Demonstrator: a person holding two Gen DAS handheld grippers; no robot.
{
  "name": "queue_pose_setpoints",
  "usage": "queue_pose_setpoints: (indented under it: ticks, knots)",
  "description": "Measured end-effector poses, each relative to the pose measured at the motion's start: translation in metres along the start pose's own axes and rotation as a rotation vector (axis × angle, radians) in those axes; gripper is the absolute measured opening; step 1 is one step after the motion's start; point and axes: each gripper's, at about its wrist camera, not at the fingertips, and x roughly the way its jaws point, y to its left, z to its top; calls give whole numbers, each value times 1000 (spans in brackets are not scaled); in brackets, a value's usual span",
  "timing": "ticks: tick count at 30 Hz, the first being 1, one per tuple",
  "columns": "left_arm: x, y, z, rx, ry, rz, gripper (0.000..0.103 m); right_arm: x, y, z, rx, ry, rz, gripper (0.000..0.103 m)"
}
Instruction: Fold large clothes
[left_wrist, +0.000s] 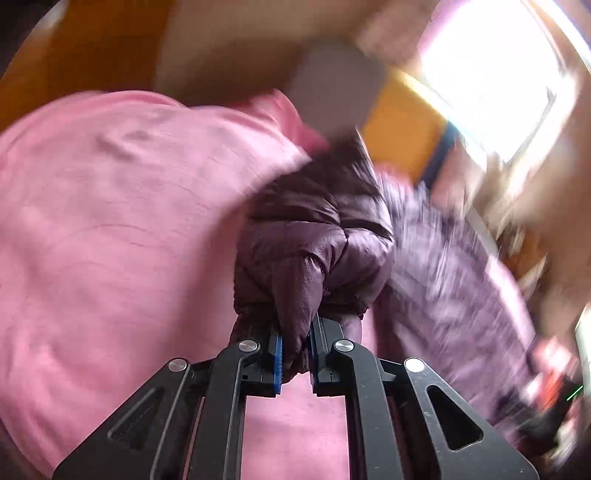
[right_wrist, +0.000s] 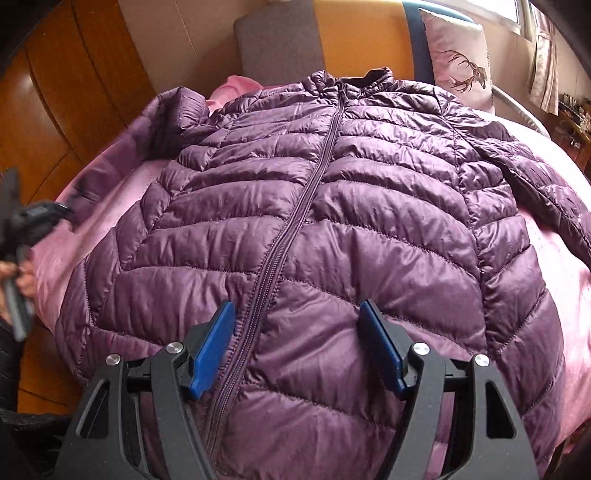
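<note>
A purple quilted down jacket lies front up and zipped on a pink bed cover. Its collar points away and both sleeves are spread out. My right gripper is open and empty above the jacket's lower front, straddling the zipper. My left gripper is shut on the cuff end of the jacket's left sleeve and holds it lifted over the pink cover. The left gripper also shows blurred at the left edge of the right wrist view.
A grey headboard pad and orange wooden panels stand behind the bed. A deer-print pillow lies at the far right, below a bright window. A cluttered shelf is at the right edge.
</note>
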Motion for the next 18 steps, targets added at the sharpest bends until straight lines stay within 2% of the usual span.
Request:
queue_pose_setpoints:
  ticks: [3,6,8,9,11,16,17,18]
  knots:
    - [-47,52,20,-193,-77,-83,9,5,-1,0,13,5,-2,72]
    - [-82,96,32,-323,-114,-65,9,7,0,-1,14,4,-12,74]
    - [-91,121,39,-404,-96,-43,8,10,1,0,9,4,-19,75]
    - [-91,135,42,-453,-71,-14,8,10,2,1,9,4,-23,75]
    - [-87,151,44,-492,-31,53,8,11,0,1,13,4,-25,76]
    - [-33,178,33,-500,110,309,8,17,-4,0,16,-1,-31,78]
    - [-23,180,30,-509,122,354,8,17,-6,0,17,-1,-32,79]
    - [-20,181,30,-516,115,367,9,18,-7,0,18,-4,-32,79]
